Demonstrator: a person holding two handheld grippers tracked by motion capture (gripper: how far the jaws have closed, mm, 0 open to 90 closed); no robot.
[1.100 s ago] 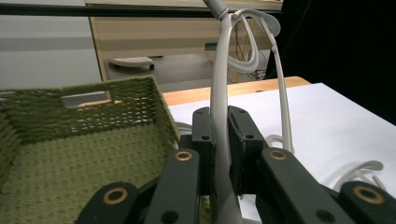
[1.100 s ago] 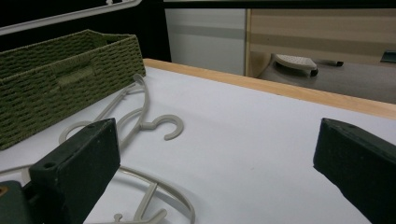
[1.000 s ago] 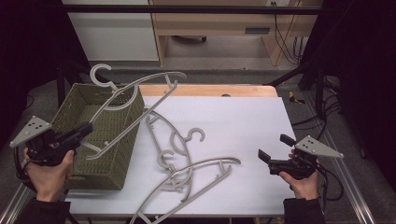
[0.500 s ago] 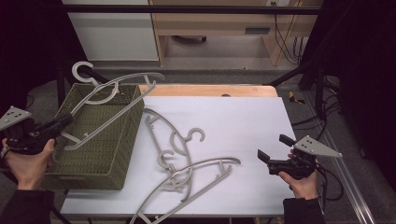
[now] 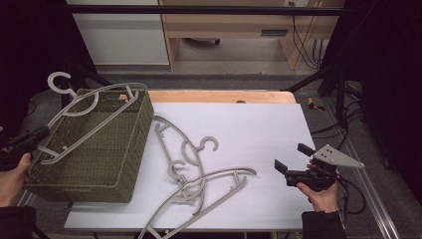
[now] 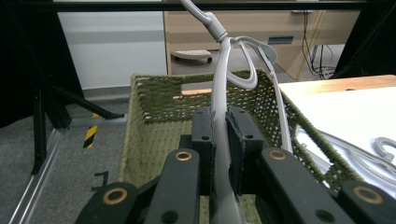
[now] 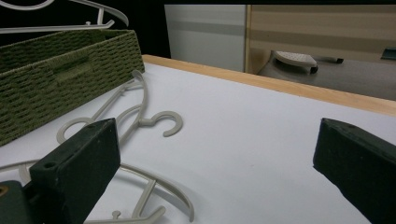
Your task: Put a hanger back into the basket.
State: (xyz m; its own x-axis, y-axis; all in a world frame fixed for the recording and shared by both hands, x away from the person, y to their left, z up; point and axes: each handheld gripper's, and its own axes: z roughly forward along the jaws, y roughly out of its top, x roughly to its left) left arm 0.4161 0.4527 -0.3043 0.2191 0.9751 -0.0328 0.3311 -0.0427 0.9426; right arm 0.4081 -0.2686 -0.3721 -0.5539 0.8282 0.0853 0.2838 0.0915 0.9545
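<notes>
1. One grey hanger (image 5: 92,117) pinched in the left hand-held gripper (image 5: 31,139), jaws pressed onto its thin bar, seen clearly in the left gripper view (image 6: 223,135).
2. Held hanger raised and tilted over the open top of the basket (image 5: 124,149), hook (image 5: 58,81) up past the far-left corner.
3. One olive-green woven basket, standing at the left end of the counter (image 5: 259,129), partly over the counter's left edge.
4. Three more grey hangers lying on the white counter, counted from the high view: one (image 5: 166,134) just beside the basket's right wall, one (image 5: 191,154) with its hook near the counter's middle, one (image 5: 214,191) lying slantwise toward the near edge.
5. All three overlapping in a loose pile; exact crossings hard to tell.
6. Right hand-held gripper (image 5: 293,162) at the near right of the counter, jaws spread wide, nothing between them; same spread seen in the right gripper view (image 7: 215,163).
7. Right hand-held gripper well apart from the pile of hangers, pointing toward it.
8. Two hands, one on each hand-held gripper.
9. No readable brand, label or writing on hangers, basket or counter.
</notes>
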